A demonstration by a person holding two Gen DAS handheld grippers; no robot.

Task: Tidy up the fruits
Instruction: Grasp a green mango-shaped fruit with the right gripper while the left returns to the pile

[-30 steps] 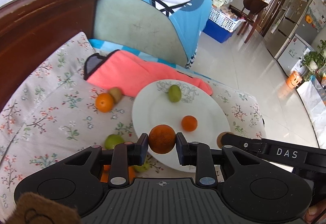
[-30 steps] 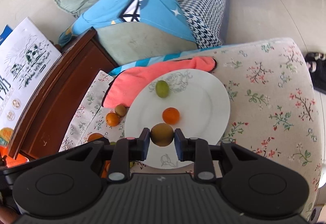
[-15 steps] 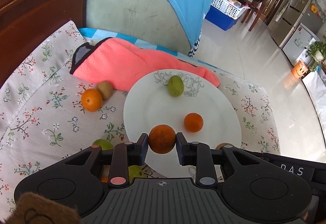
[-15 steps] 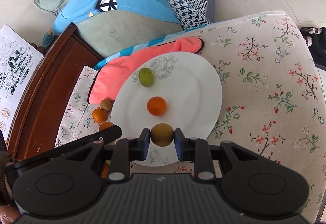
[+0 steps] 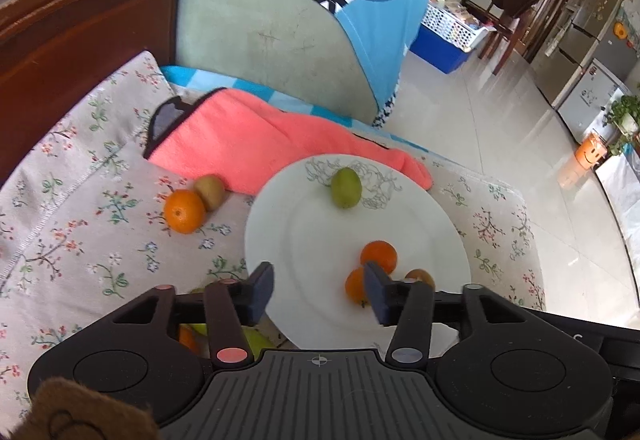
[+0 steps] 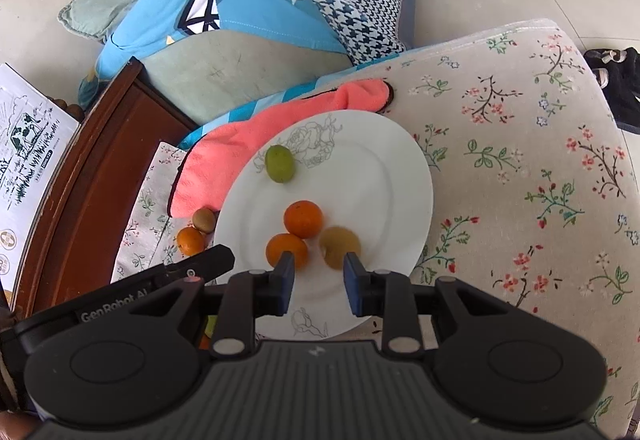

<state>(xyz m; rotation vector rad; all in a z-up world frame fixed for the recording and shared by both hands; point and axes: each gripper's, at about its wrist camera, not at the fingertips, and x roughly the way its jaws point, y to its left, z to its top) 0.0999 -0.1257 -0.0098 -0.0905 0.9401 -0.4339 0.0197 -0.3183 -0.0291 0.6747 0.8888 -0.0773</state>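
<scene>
A white plate (image 5: 304, 240) (image 6: 384, 175) lies on the flowered cushion. On it are a green fruit (image 5: 346, 187) (image 6: 280, 163), two oranges (image 5: 379, 255) (image 6: 303, 217) and a kiwi (image 6: 340, 246). My left gripper (image 5: 318, 276) hangs over the plate's near edge, its jaws opening. The nearer orange (image 5: 354, 286) (image 6: 286, 248) rests on the plate beside the right finger, and no pad presses it. My right gripper (image 6: 319, 260) stands slightly open with nothing between its fingers. The blurred kiwi lies just past its right fingertip.
Off the plate to the left lie an orange (image 5: 185, 211) and a kiwi (image 5: 209, 191) beside a pink cloth (image 5: 256, 143). More green and orange fruit (image 5: 256, 338) peeks from under my left gripper. A dark wooden frame (image 5: 60, 39) borders the cushion on the left.
My left gripper opened and the orange it held now lies on the plate. The kiwi has left my right gripper's jaws and sits on the plate. The left gripper has edged forward over the plate.
</scene>
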